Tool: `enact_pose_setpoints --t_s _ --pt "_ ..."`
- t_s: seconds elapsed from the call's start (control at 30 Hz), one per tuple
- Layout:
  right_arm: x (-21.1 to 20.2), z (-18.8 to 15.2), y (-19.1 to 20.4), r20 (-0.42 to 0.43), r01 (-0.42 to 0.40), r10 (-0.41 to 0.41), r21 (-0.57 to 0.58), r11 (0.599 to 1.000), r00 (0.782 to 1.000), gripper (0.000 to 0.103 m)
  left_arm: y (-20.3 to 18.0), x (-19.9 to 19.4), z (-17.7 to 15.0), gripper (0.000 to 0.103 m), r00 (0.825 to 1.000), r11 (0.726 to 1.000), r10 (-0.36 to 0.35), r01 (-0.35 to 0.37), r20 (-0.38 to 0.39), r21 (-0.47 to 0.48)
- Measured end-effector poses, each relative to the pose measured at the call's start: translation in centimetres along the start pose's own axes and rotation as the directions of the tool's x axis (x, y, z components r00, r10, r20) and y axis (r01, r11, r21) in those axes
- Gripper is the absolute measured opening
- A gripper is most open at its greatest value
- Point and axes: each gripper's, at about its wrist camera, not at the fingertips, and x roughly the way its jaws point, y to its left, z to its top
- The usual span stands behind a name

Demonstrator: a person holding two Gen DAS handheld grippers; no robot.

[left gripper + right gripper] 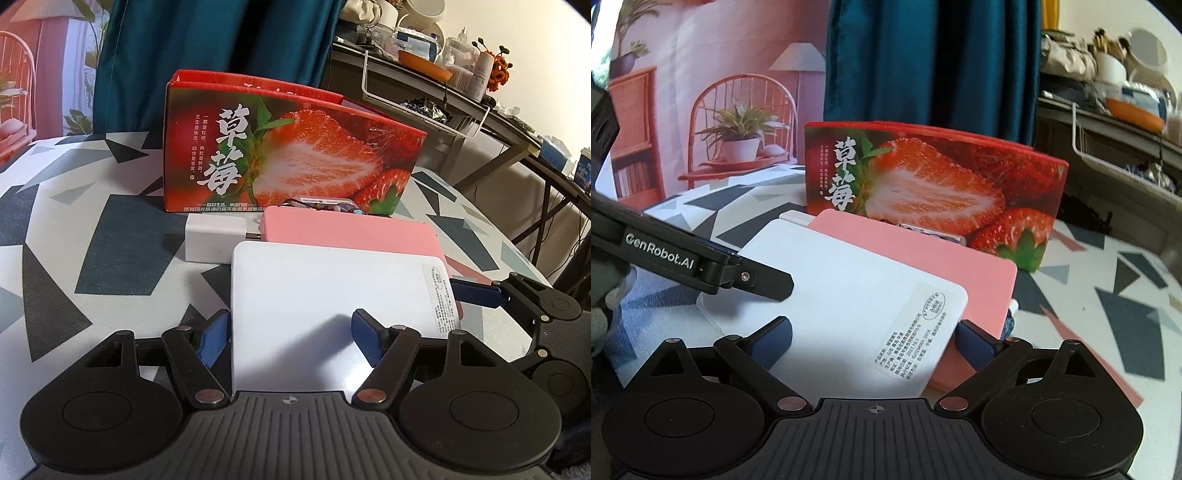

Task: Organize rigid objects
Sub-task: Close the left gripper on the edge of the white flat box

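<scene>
Soft indoor light is falling evenly; a shadow is lying across the white box (332, 295). Fisheye distortion is bending the edges. Shelf clutter (1126, 92) in the right-wrist view is blurring.

Ahead of my claw hangs a teal curtain (931, 66); a cluttered dark shelf (480, 110) stands to its right.

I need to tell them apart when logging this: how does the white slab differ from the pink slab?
The white slab is white with a printed label near one corner; the pink slab is pink and shows no label. The white one lies on top, overlapping the pink one beneath it. The white one sits nearer both grippers; the pink one nearer the strawberry box. Both are flat, rounded rectangles.
</scene>
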Motion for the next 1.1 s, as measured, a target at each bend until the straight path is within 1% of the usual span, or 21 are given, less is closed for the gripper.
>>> enact_pose_setpoints --t_s 0.47,0.67,0.83,1.1 --pt "-0.03 0.09 -0.03 -0.015 -0.011 0.011 0.001 1.0 1.0 0.096 0.01 0.02 0.02 0.074 1.0 1.0 -0.001 0.001 -0.001 -0.002" --pt "-0.22 -0.12 0.39 -0.032 -0.046 0.044 -0.068 0.997 0.999 0.1 0.34 0.05 0.09 0.074 1.0 1.0 -0.002 0.002 0.004 -0.025" --pt "-0.23 -0.16 0.61 -0.034 -0.05 0.047 -0.085 0.995 0.998 0.103 0.34 0.05 0.12 0.074 1.0 1.0 -0.002 0.003 0.006 -0.026" --pt "-0.4 -0.27 0.59 -0.039 -0.052 0.048 -0.099 0.994 0.998 0.103 0.4 0.04 0.09 0.074 1.0 1.0 -0.002 0.002 0.006 -0.028"
